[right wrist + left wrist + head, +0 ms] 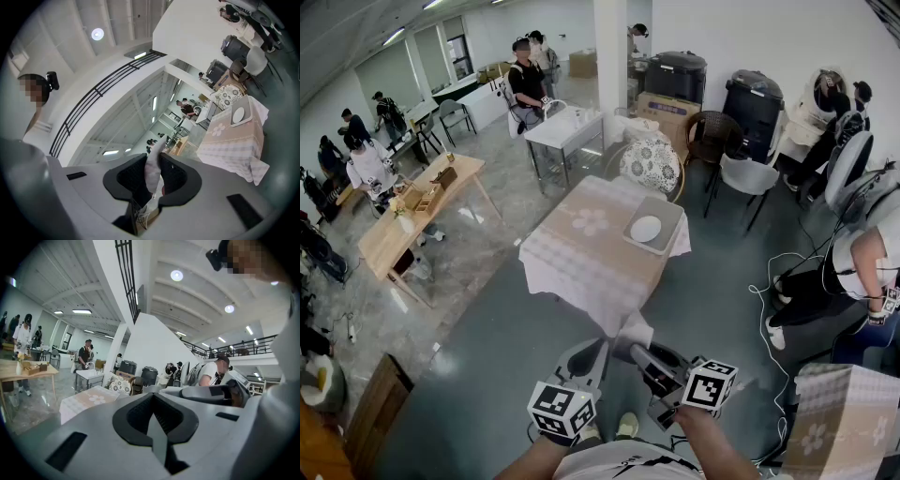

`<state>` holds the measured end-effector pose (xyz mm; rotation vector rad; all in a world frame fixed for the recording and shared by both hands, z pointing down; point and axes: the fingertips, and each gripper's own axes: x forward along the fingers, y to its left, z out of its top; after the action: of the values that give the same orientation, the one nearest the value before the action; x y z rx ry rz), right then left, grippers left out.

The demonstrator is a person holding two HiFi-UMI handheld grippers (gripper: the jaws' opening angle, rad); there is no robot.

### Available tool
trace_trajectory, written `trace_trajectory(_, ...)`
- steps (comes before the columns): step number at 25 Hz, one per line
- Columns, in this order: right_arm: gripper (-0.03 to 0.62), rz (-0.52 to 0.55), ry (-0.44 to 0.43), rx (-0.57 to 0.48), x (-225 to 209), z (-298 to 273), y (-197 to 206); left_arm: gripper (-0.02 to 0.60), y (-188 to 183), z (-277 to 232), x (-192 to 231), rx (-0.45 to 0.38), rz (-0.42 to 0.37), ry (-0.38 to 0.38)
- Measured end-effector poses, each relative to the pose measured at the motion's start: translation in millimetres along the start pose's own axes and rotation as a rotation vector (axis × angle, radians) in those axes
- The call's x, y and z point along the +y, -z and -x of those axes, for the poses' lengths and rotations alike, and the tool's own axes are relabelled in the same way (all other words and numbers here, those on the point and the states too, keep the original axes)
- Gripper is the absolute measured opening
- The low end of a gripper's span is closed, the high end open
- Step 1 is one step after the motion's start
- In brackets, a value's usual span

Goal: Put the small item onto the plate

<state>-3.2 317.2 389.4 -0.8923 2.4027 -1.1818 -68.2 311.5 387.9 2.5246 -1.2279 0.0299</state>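
Item 1, nearest me: left gripper (592, 356), grey two-jaw tongs with a black-and-white marker cube. Its jaws are pressed together with nothing between them, and it is idle beside the other tool.

Item 2: right gripper (630, 349), same make, held about level. Its jaws are narrowed onto the small white soft packet (153, 171), pinched at mid-body, with one end standing up past the pads and a printed end hanging below.

Item 3: white oval plate (646, 229), empty, lying in a shallow grey tray (673, 217) at the far right part of the table.

Item 4: square table under a pale checked cloth with a flower motif (581, 246), well apart from both grippers, with open grey floor between.

Step in hand, as I judge it: carry, packet secured but not yet delivered.

Next move calls for: closing the gap to the table, bringing the right gripper over the plate, lowering near its surface, then parting the jaws.
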Motion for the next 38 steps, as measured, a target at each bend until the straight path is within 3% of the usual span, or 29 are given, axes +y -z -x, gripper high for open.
trace_trajectory(6, 0.098, 0.01, -0.011, 0.041, -5, 12, 0, 0.006, 6, -1, -12, -0.007, 0.015, -0.026)
trace_trajectory(22, 0.098, -0.04, -0.046, -0.011, -19, 35, -29, 0.006, 6, -33, -35, 0.015, -0.025, -0.017)
trace_trajectory(32, 0.098, -0.021, -0.008, -0.03, -44, 20, -57, 0.006, -7, -76, -20, 0.017, -0.033, 0.022)
trace_trajectory(38, 0.098, -0.012, 0.025, -0.027, -73, -19, -80, 0.006, -16, -118, 18, 0.022, -0.037, 0.045)
